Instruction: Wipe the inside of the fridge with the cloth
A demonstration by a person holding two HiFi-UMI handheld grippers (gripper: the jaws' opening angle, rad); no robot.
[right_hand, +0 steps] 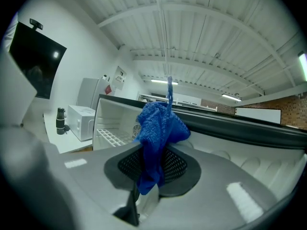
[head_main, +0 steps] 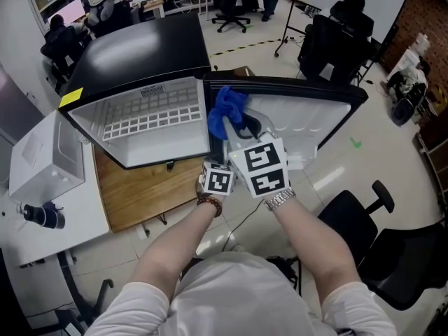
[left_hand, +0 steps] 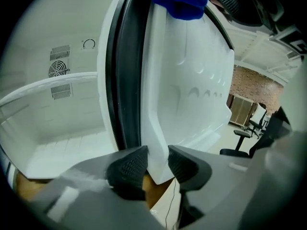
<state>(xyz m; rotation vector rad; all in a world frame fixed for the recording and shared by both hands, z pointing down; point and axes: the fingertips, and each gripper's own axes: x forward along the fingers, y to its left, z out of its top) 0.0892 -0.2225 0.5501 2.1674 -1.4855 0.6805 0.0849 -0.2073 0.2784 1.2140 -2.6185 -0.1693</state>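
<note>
Blue cloth (right_hand: 160, 128) is bunched and pinched between the pads of the right hand-held gripper (right_hand: 153, 163), closed on it; a loose tail hangs below the pads and a thin thread sticks up from the top. In the head view the cloth sits up at the top of the open fridge door (head_main: 301, 114), close to the hinge side, just right of the fridge (head_main: 140, 47) opening (can't tell if it actually touches the door liner).

Left hand-held gripper (left_hand: 157, 164) is lower down and closed on the door's bottom edge. The white liner corner stands between its two textured pads, both against it. The door's black gasket (left_hand: 127, 80) runs up just left of that edge.

Fridge is small with a black top, its door swung wide to the right. The inside is white, with a white wire shelf (head_main: 150, 114) across it and a round fan vent (left_hand: 58, 68) on the back wall. It stands on a wooden counter (head_main: 140, 187).

Both forearms reach in from the bottom of the head view, hands close together, marker cubes side by side. To the left are a white microwave-like box (head_main: 42, 159) and a dark bottle (head_main: 42, 215) on a white surface. A black office chair (head_main: 364, 215) stands to the right on the floor.
</note>
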